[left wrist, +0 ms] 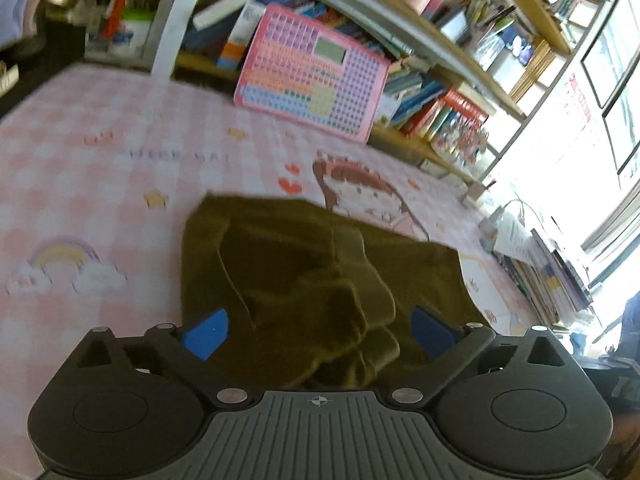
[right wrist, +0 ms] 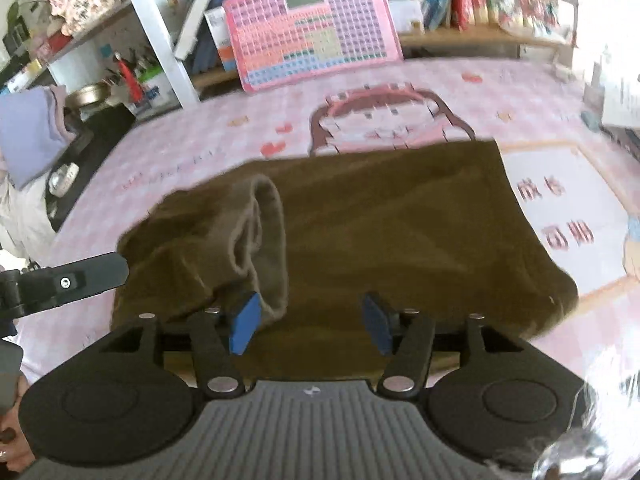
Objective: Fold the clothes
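Olive-brown garment (right wrist: 360, 232) — lies rumpled on the pink checked table (left wrist: 100, 184), 1 sleeve bunched. Left gripper (left wrist: 318, 334) and right gripper (right wrist: 310, 322) — fingers apart above it, gripping nothing.

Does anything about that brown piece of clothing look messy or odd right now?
Yes. The brown garment lies mostly flat on the pink checked cover, but its left part is bunched, with a ribbed opening sticking up. Both grippers, left and right, are open above it.
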